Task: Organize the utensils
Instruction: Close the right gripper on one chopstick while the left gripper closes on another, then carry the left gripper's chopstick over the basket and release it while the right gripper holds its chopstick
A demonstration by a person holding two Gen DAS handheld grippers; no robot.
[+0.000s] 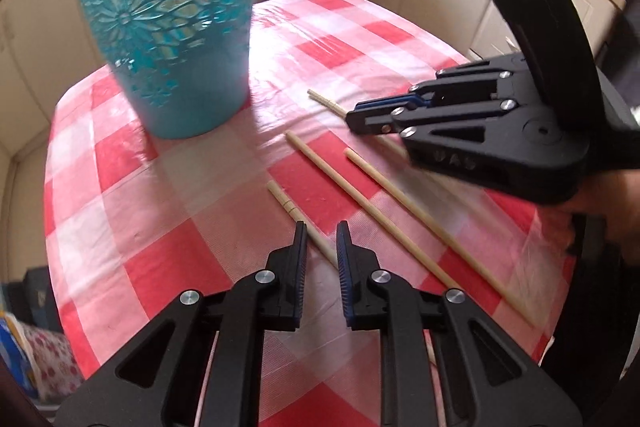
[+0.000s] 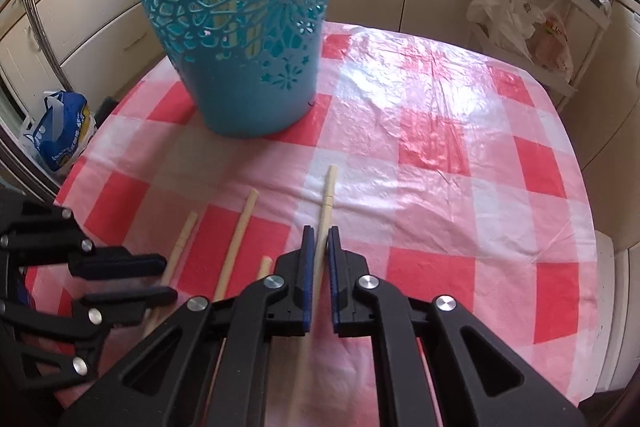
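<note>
A tall teal cut-out utensil holder [image 1: 172,27] [image 2: 240,27] stands upright on the checked cloth at the far left. Several pale wooden chopsticks lie in front of it. My left gripper [image 1: 321,227] [image 2: 168,277] straddles the nearest chopstick [image 1: 286,205] [image 2: 186,231], which crosses slantwise between the pads with a narrow gap on each side. My right gripper [image 2: 321,231] [image 1: 351,117] is shut on another chopstick [image 2: 329,187] [image 1: 324,101], low over the cloth. Two more chopsticks [image 1: 360,205] [image 1: 420,223] lie loose between the two grippers.
The red-and-white checked tablecloth [image 2: 440,147] covers a small table with edges near on every side. White plastic bags hang on a rack [image 2: 516,19] beyond the far edge. A blue bag [image 2: 60,135] sits on the floor at left. A hand [image 1: 592,203] holds the right gripper.
</note>
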